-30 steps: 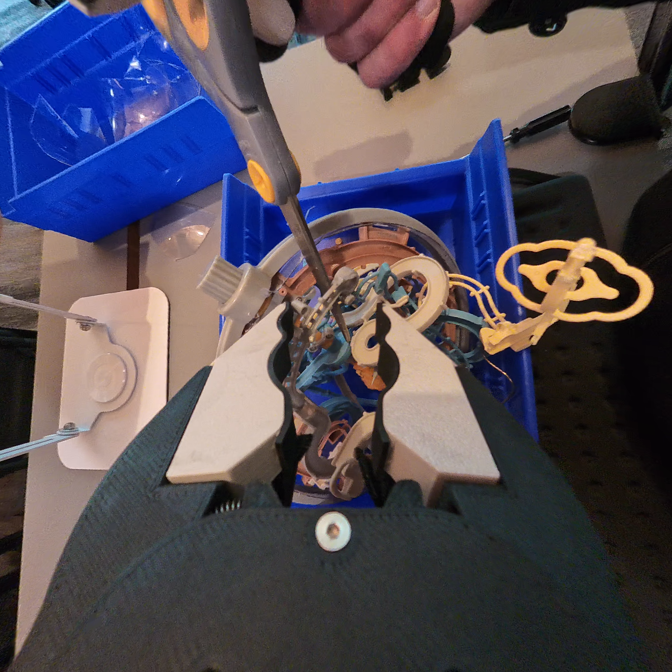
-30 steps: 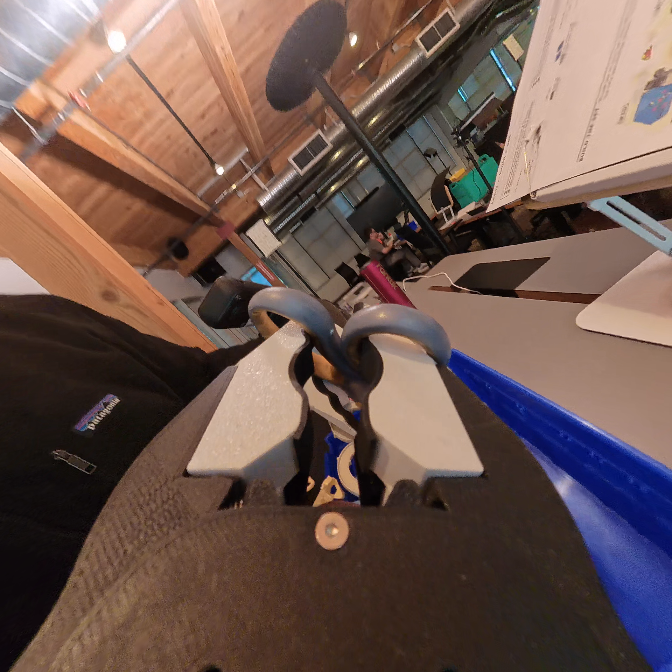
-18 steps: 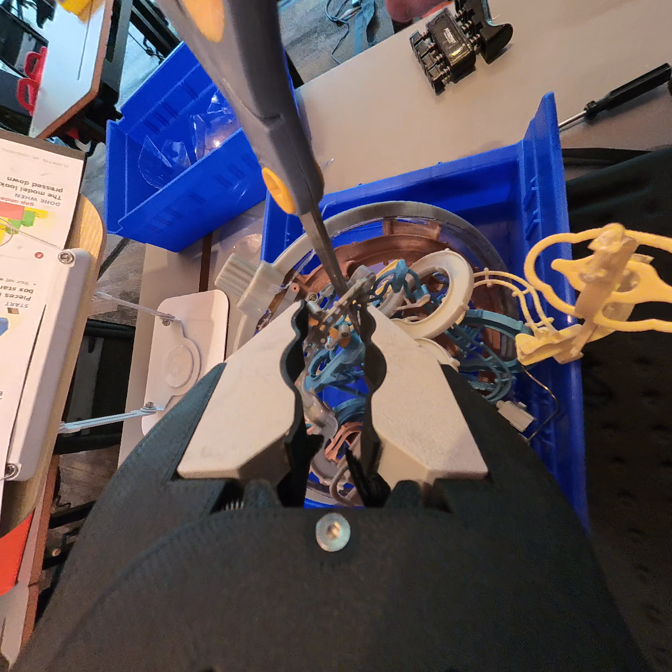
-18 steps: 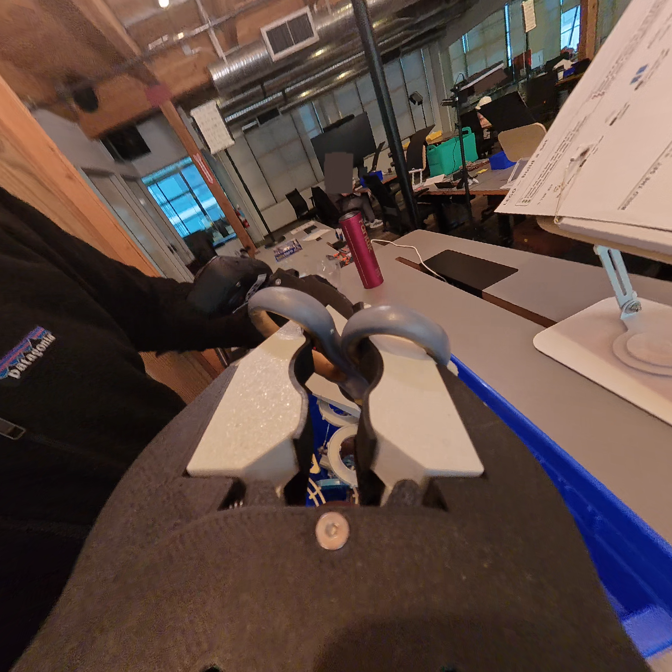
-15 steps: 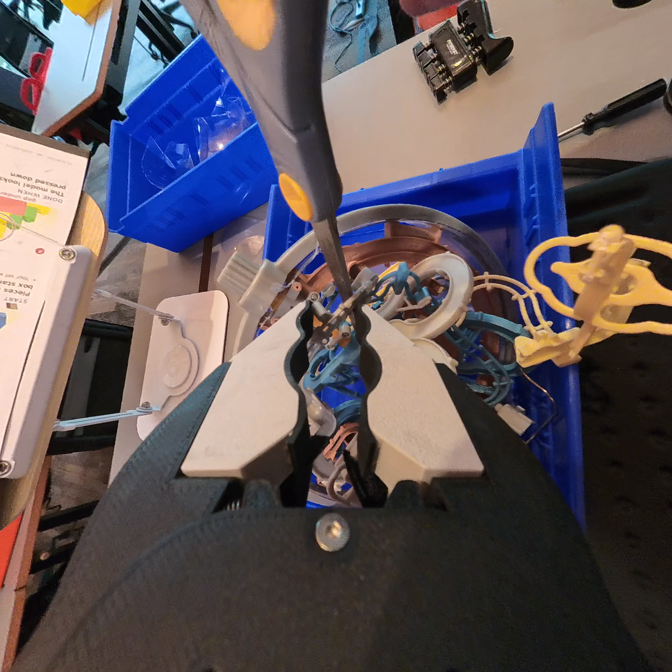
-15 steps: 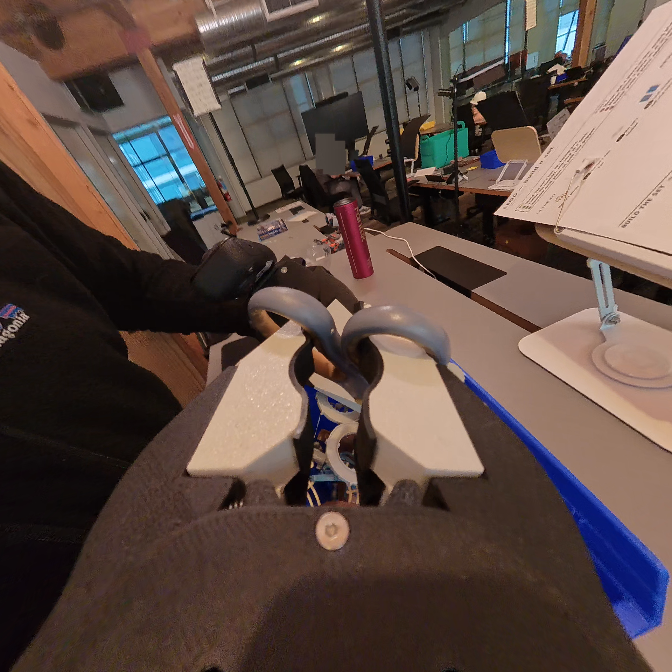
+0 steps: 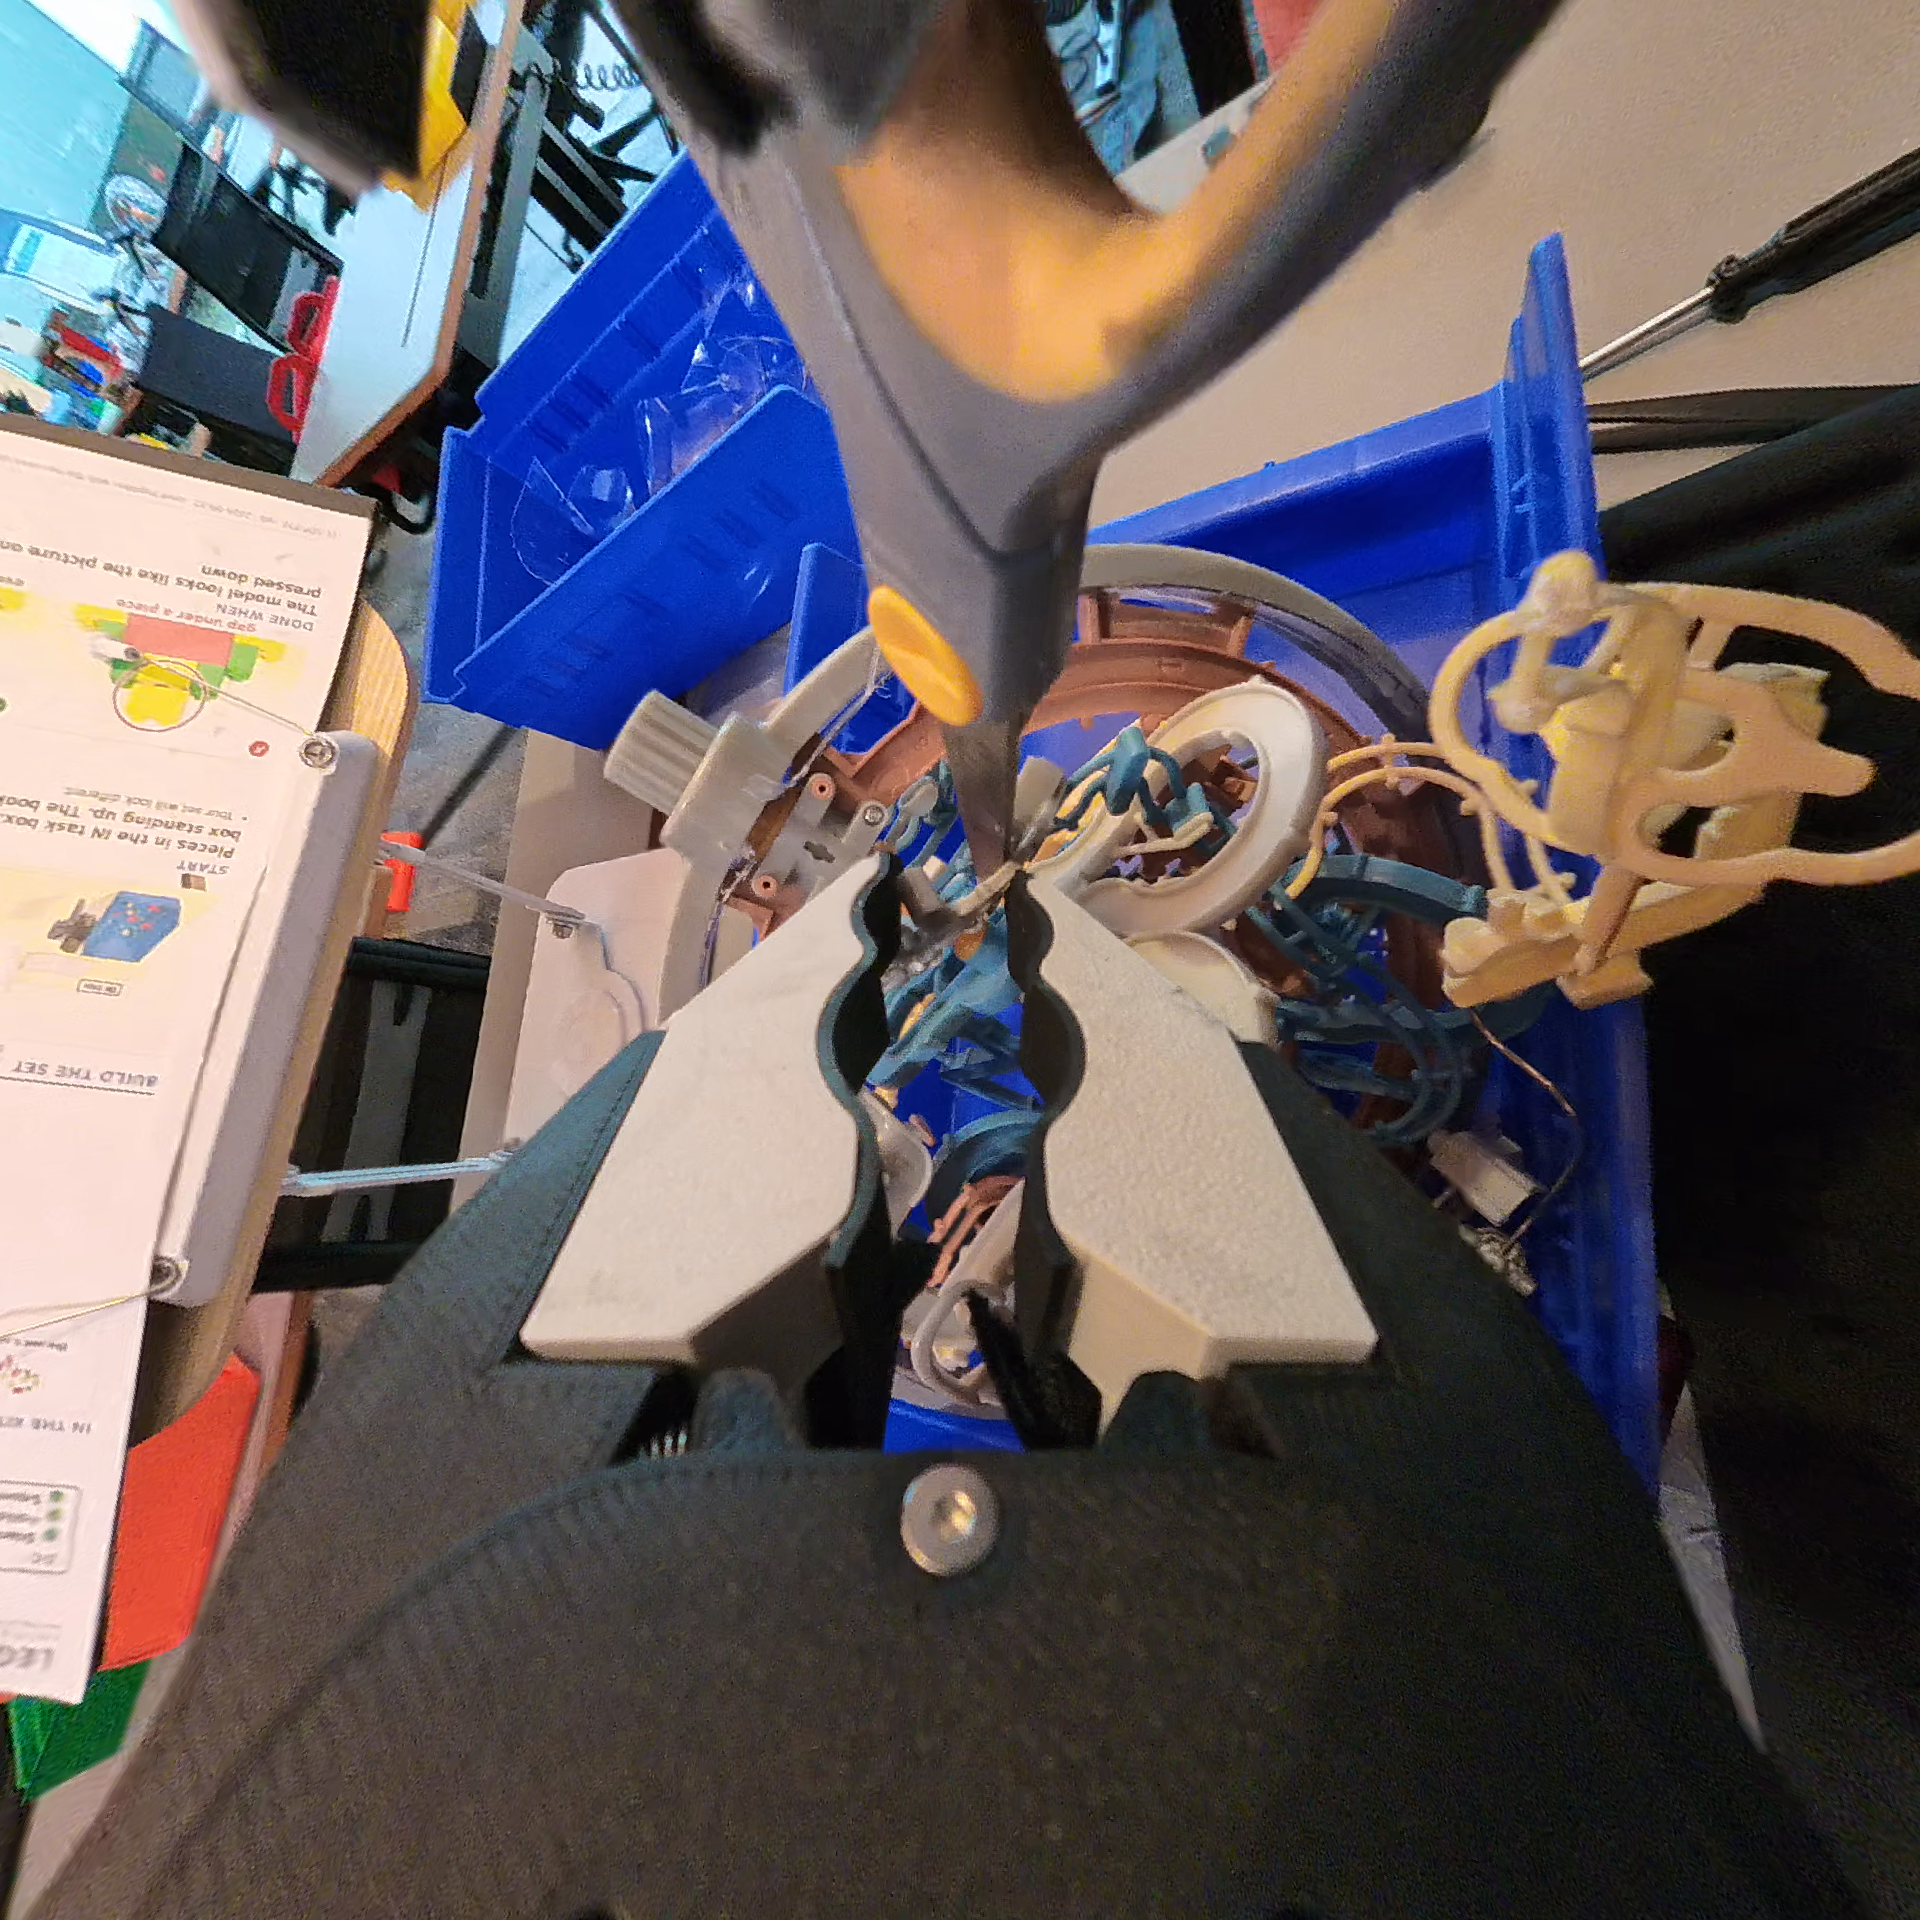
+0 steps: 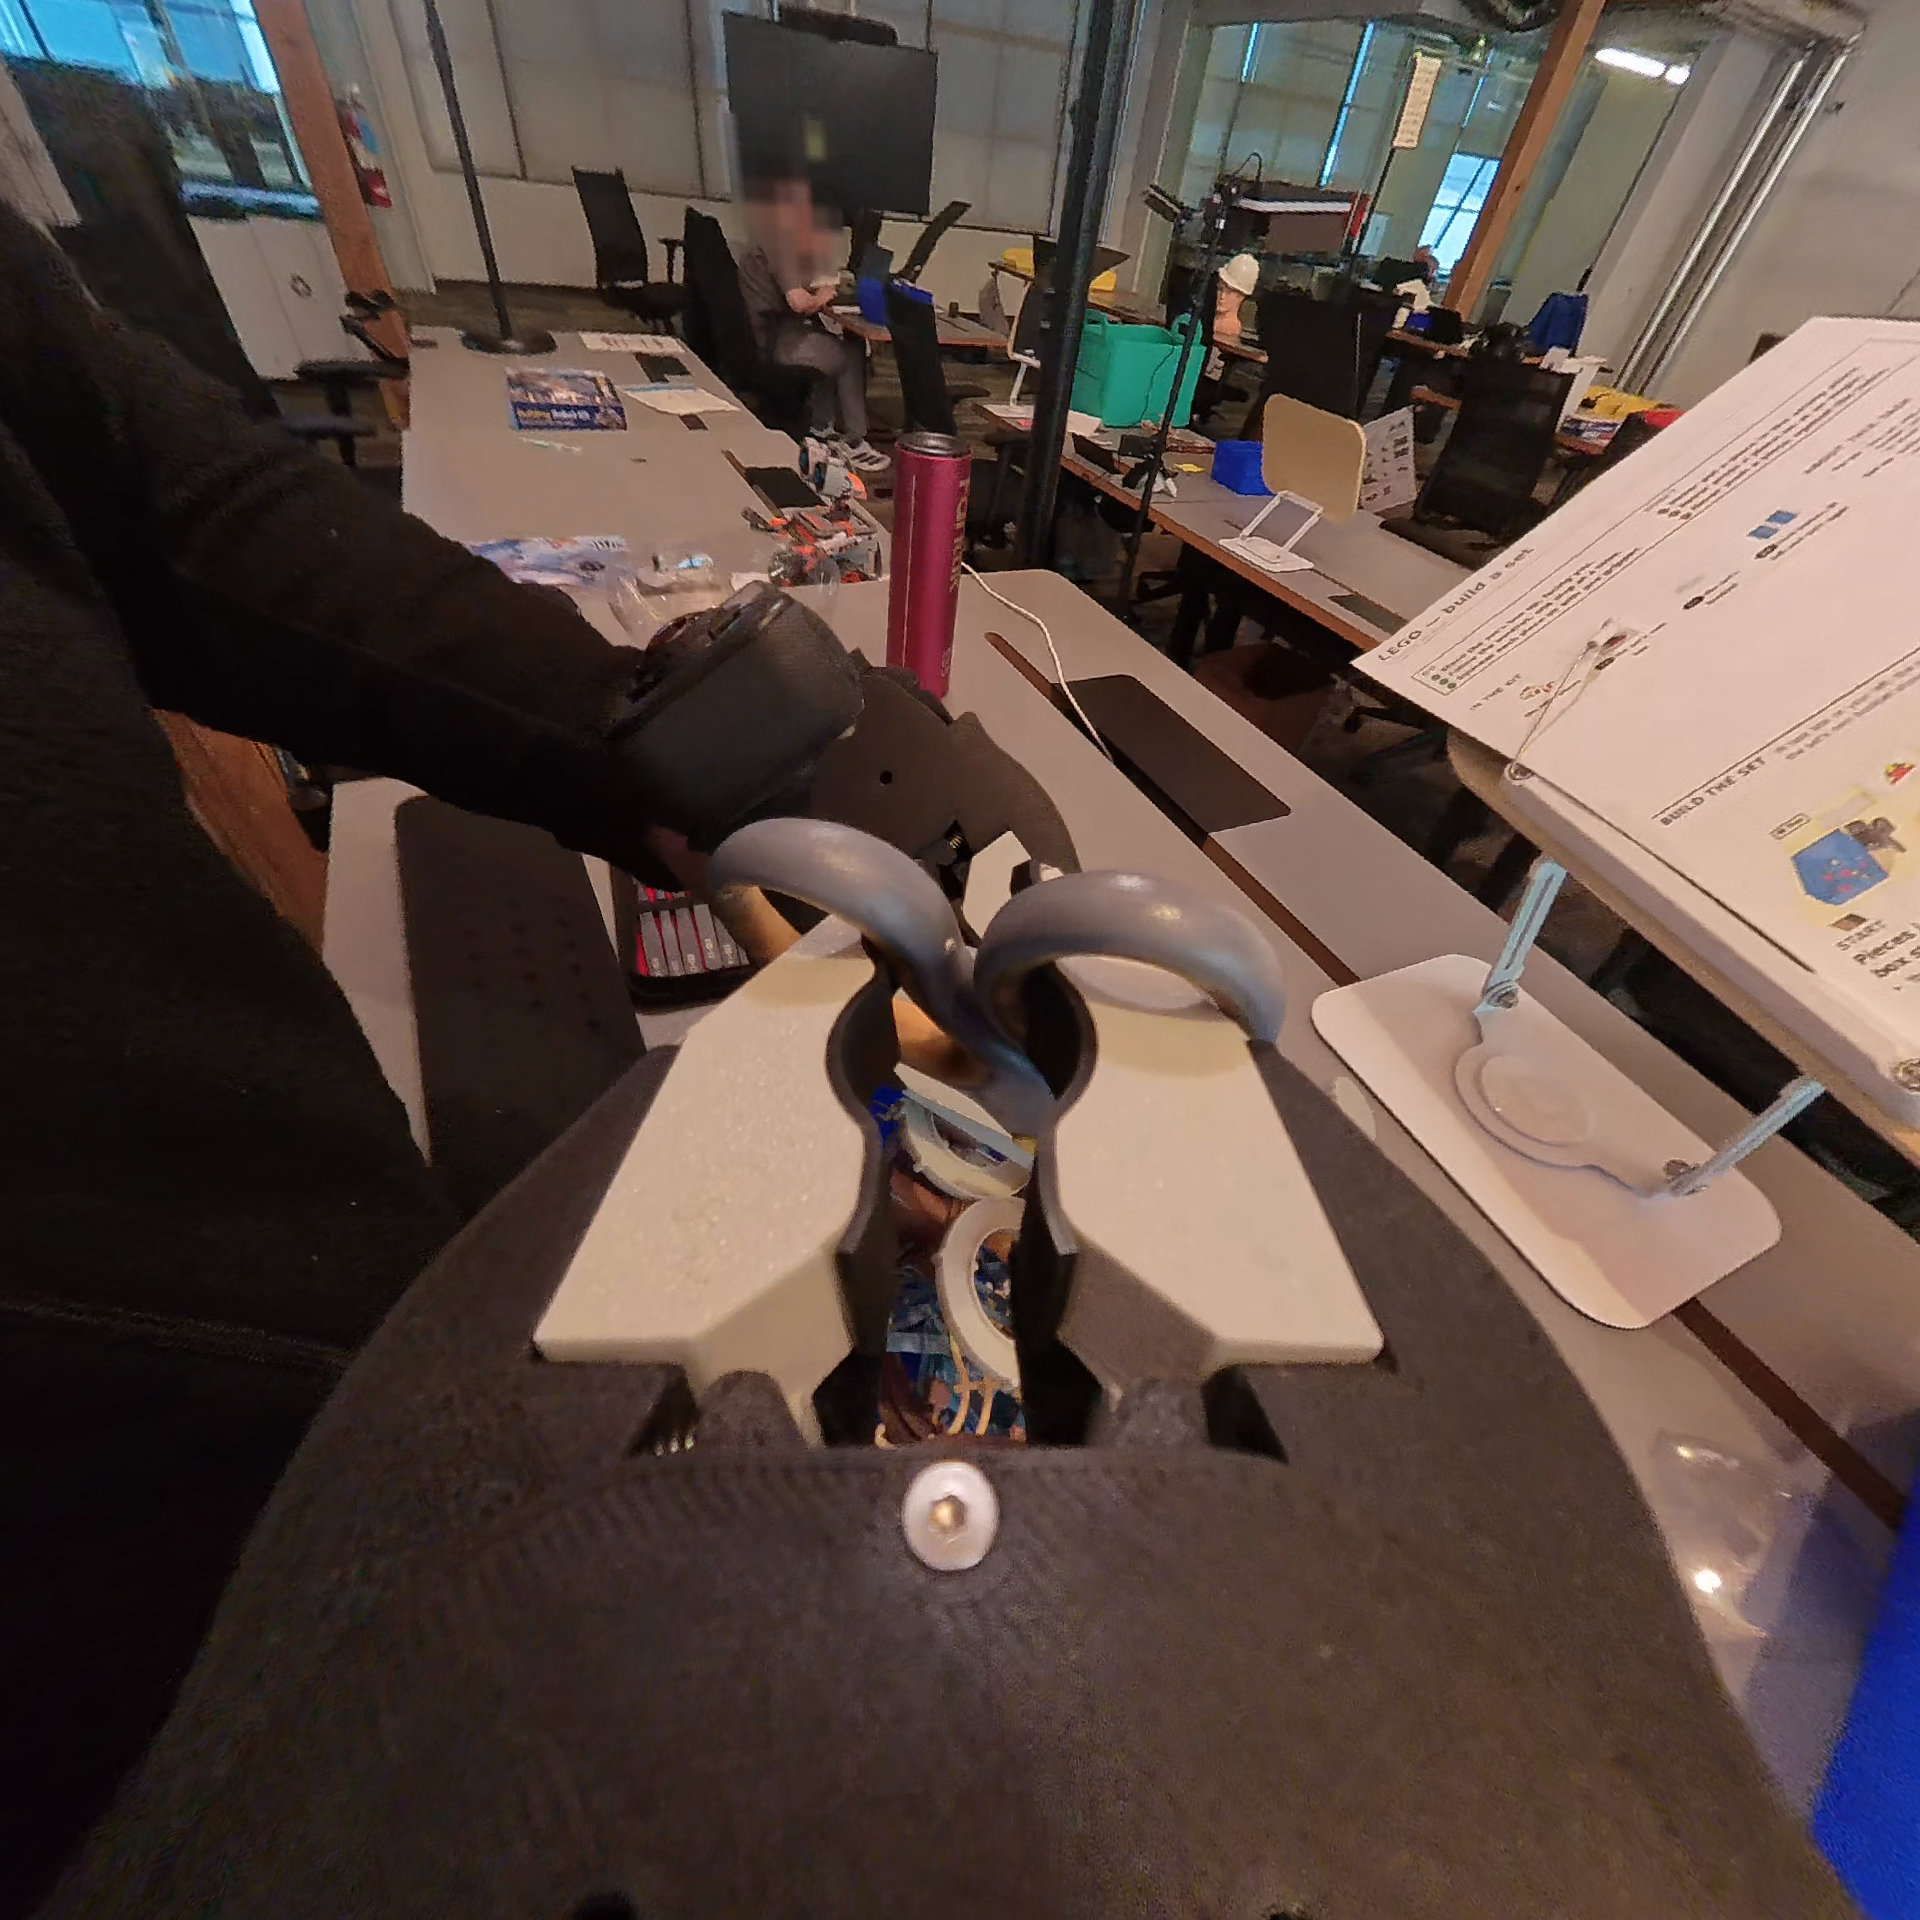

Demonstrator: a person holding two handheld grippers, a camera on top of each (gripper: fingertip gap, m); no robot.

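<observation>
My left gripper (image 7: 948,888) hangs over a blue bin (image 7: 1558,623) full of plastic part frames in blue, brown, white and grey. Its jaws are narrow and pinch a thin grey frame piece (image 7: 982,896) at the tips. My right gripper (image 8: 961,1003) is shut on the grey loop handles of a pair of scissors (image 8: 1039,935). In the left wrist view the scissors (image 7: 935,416) point down from above. Their blade tip (image 7: 987,800) meets the same grey piece just beyond my left fingertips. The left gripper also shows in the right wrist view (image 8: 831,748), held by a black-sleeved arm.
A cream frame piece (image 7: 1621,748) hangs over the bin's right wall. A second blue bin (image 7: 582,582) with clear parts lies behind. An instruction sheet on a stand (image 7: 125,831) with a white base (image 8: 1538,1132) is beside it. A screwdriver (image 7: 1787,249) and a pink can (image 8: 925,561) lie on the table. The grippers' ends are close to 12 cm from one another. My right tips are about 35 cm from the screwdriver (image 7: 1787,249), my left tips only 30 cm.
My left jaws have narrowed onto the grey frame piece. The scissors have swung closer over the bin, and the right wrist view has tilted down from the ceiling to the room.
</observation>
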